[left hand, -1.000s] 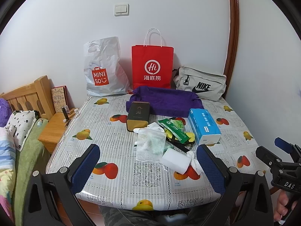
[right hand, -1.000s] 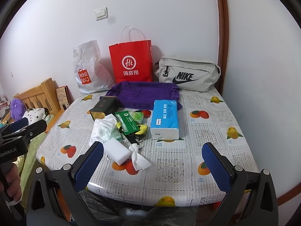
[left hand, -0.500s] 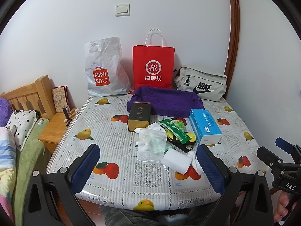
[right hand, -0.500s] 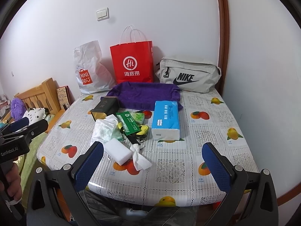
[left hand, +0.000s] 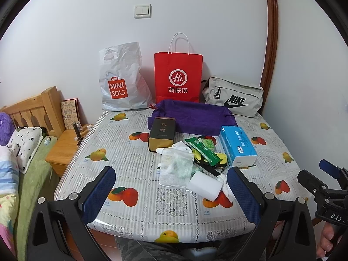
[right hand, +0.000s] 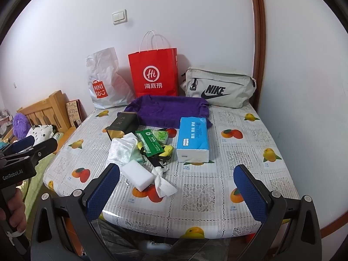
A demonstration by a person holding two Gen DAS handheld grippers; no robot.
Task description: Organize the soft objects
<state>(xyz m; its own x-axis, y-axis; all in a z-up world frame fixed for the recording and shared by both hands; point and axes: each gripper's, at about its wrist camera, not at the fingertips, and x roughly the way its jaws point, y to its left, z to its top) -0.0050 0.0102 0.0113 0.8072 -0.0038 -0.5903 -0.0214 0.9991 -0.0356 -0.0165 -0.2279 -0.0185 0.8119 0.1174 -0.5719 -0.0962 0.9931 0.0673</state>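
On the fruit-print table (left hand: 134,174) lies a pile: a white sponge block (left hand: 204,186) (right hand: 137,175), a crumpled tissue (right hand: 163,184), a clear mesh pouch (left hand: 176,167) (right hand: 119,152), a green wipes pack (left hand: 204,148) (right hand: 150,140) and a blue tissue pack (left hand: 237,145) (right hand: 192,139). A purple cloth tray (left hand: 193,115) (right hand: 169,108) sits behind. My left gripper (left hand: 171,193) is open, held above the table's near edge before the pile. My right gripper (right hand: 177,192) is open too, nothing between its fingers.
A black-gold tin (left hand: 162,133) stands left of the pile. Against the wall are a white Miniso bag (left hand: 121,80), a red paper bag (left hand: 177,78) and a grey Nike pouch (left hand: 233,97). A wooden nightstand (left hand: 65,145) and a bed (left hand: 13,152) lie to the left.
Both views have shifted very slightly; the grippers stay open and the objects on the table have not moved.
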